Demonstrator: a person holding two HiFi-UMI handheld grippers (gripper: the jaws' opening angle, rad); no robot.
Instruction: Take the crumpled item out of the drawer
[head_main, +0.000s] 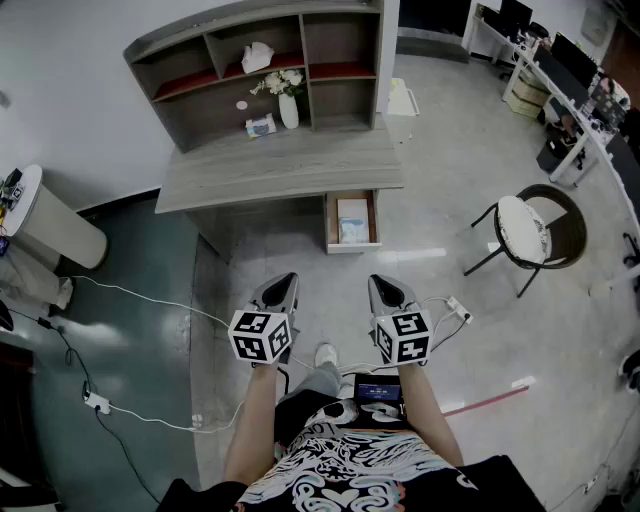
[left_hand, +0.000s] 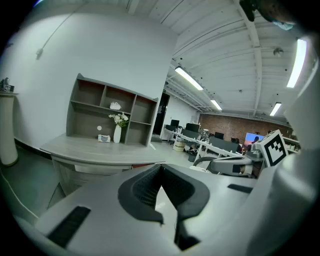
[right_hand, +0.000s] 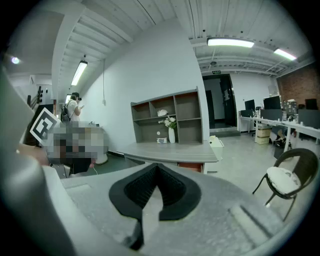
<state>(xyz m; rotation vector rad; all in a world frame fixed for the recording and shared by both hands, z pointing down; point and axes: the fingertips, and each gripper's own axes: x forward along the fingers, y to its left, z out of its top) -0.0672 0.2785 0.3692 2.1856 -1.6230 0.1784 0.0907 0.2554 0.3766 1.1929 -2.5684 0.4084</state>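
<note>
The open drawer (head_main: 352, 220) sticks out from under the right end of the grey desk (head_main: 280, 170), and a pale crumpled item (head_main: 352, 231) lies in it. My left gripper (head_main: 283, 281) and right gripper (head_main: 381, 284) hang side by side over the floor, well short of the drawer, both pointing toward the desk. Each has its jaws shut with nothing between them. In the left gripper view the desk (left_hand: 100, 150) is ahead; in the right gripper view the drawer's reddish edge (right_hand: 192, 167) shows just beyond the shut right gripper (right_hand: 157, 167).
A hutch (head_main: 270, 60) on the desk holds a white vase of flowers (head_main: 288, 103), a small box (head_main: 261, 125) and a white crumpled lump (head_main: 257, 57). A round chair (head_main: 528, 228) stands right, a white bin (head_main: 50, 230) left. Cables (head_main: 150, 300) and a power strip (head_main: 96, 402) lie on the floor.
</note>
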